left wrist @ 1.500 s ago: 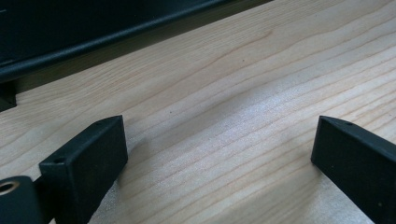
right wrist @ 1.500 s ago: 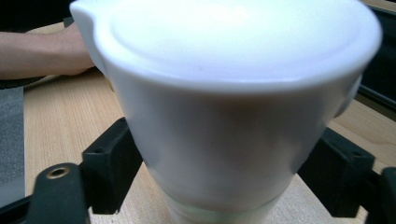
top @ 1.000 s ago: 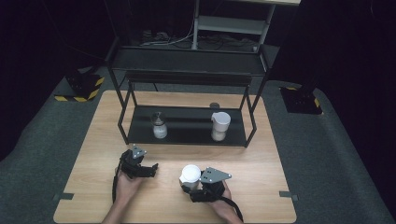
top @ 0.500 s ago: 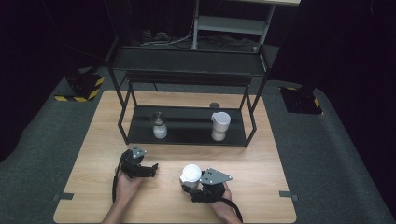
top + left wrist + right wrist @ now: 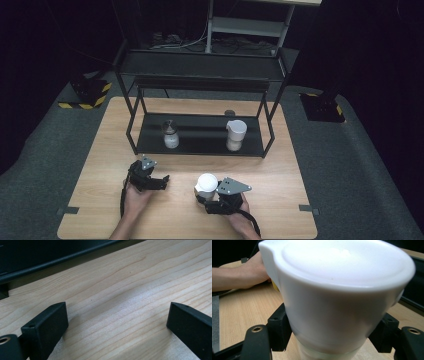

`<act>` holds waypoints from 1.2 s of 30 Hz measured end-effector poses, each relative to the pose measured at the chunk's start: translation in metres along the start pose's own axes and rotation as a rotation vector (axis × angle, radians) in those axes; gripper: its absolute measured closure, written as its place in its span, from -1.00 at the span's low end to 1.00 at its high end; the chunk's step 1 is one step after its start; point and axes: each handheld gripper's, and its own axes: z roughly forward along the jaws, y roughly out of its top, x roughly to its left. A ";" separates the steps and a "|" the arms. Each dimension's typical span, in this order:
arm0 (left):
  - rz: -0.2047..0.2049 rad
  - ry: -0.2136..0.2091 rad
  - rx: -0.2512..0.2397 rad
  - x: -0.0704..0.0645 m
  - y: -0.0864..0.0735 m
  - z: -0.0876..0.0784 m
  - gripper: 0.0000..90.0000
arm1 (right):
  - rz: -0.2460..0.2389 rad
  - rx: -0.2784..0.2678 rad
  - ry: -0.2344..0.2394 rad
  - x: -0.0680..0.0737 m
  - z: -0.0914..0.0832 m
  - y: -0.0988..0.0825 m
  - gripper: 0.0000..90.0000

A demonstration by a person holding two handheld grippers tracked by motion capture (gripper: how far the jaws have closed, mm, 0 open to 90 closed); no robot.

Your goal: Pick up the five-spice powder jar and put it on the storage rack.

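Matt white plastic jar (image 5: 342,302), wood tbl (image 5: 130,290)

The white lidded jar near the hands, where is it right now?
In the high view the white lidded jar stands on the table's near edge, right of centre, gripped by the right gripper, in front of the black shelf rack.

White jar (image 5: 342,302) base cut off; rear shelf items indistinct.

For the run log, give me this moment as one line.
right gripper: shut on white jar | left gripper: open over table | rack: behind
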 end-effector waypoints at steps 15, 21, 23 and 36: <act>0.000 0.000 0.000 0.000 0.000 0.000 -0.92 | 0.002 -0.004 -0.034 -0.006 -0.009 0.011 -0.32; 0.000 -0.001 0.000 0.000 0.000 0.000 -0.92 | 0.023 0.005 -0.008 -0.016 -0.010 0.017 -0.32; 0.000 -0.001 0.000 0.000 0.000 0.000 -0.92 | 0.017 0.006 -0.013 -0.017 -0.010 0.019 -0.32; -0.001 -0.001 -0.001 0.000 0.000 0.000 -0.92 | 0.023 -0.010 -0.043 -0.025 -0.007 0.032 -0.32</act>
